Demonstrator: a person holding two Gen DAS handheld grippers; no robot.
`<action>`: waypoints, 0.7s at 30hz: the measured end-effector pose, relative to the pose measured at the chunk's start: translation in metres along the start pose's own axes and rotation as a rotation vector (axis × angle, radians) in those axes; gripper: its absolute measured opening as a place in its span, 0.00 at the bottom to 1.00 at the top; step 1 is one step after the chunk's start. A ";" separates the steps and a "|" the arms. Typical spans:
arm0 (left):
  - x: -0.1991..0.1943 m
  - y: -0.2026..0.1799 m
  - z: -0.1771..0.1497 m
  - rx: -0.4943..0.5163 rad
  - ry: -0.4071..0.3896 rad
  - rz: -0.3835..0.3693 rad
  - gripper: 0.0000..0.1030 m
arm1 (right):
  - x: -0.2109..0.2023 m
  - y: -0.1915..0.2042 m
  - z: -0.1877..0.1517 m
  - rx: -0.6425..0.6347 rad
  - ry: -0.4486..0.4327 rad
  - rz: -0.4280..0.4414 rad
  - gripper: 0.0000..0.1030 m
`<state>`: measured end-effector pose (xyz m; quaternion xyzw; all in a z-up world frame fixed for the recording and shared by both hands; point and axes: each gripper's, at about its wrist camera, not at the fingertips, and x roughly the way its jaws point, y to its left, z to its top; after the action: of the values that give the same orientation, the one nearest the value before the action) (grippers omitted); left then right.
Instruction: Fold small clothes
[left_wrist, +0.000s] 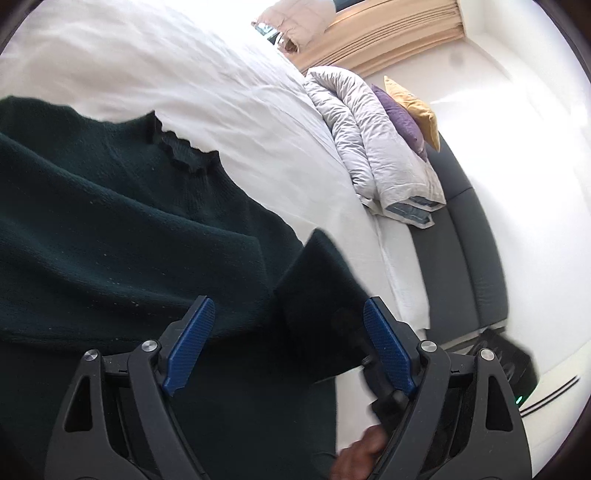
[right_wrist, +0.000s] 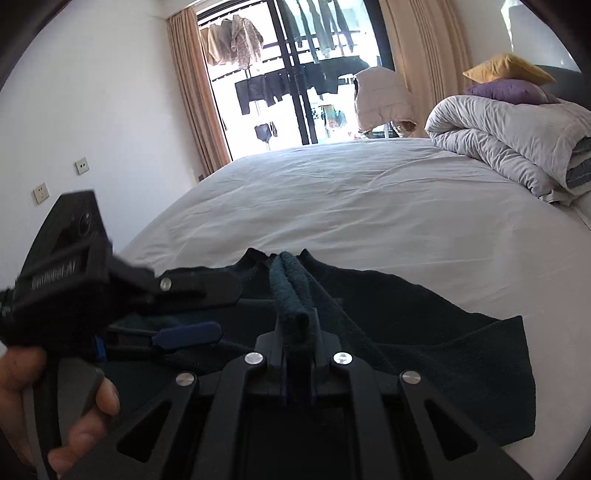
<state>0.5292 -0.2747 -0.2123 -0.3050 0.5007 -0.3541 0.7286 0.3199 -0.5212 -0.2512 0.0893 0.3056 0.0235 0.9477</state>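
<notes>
A dark green sweater (left_wrist: 122, 221) lies spread on the white bed (left_wrist: 229, 92), its frilled collar (left_wrist: 181, 149) toward the middle of the sheet. The left claw (left_wrist: 288, 325) hangs over it released, blue pads (left_wrist: 190, 339) well apart, with nothing pinched between them; a loose flap of the knit lies under the gap. The right claw (right_wrist: 297, 332) is clenched on a bunched fold of the sweater (right_wrist: 424, 332), and a rolled ridge of fabric (right_wrist: 290, 291) stands up out of its tips, with taut cloth running away from it toward the far edge of the garment. In the right wrist view the left claw (right_wrist: 192, 314) shows from the side, held by a hand (right_wrist: 55, 406) at the lower left. A folded grey duvet (right_wrist: 509, 140) sits at the head of the bed, with a purple pillow (right_wrist: 509, 90) and a yellow pillow (right_wrist: 506, 68) stacked on it. No containers are in view.
</notes>
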 end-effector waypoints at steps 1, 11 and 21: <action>0.005 -0.002 0.000 -0.018 0.019 -0.001 0.80 | 0.001 0.003 -0.004 -0.007 0.003 0.001 0.08; 0.020 0.000 0.015 -0.018 0.145 0.132 0.80 | 0.002 0.033 -0.020 -0.137 -0.015 -0.060 0.09; 0.035 -0.001 0.007 0.013 0.215 0.157 0.63 | 0.005 0.066 -0.032 -0.273 -0.034 -0.108 0.09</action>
<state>0.5441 -0.3031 -0.2273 -0.2205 0.5961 -0.3299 0.6980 0.3058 -0.4511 -0.2677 -0.0569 0.2879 0.0122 0.9559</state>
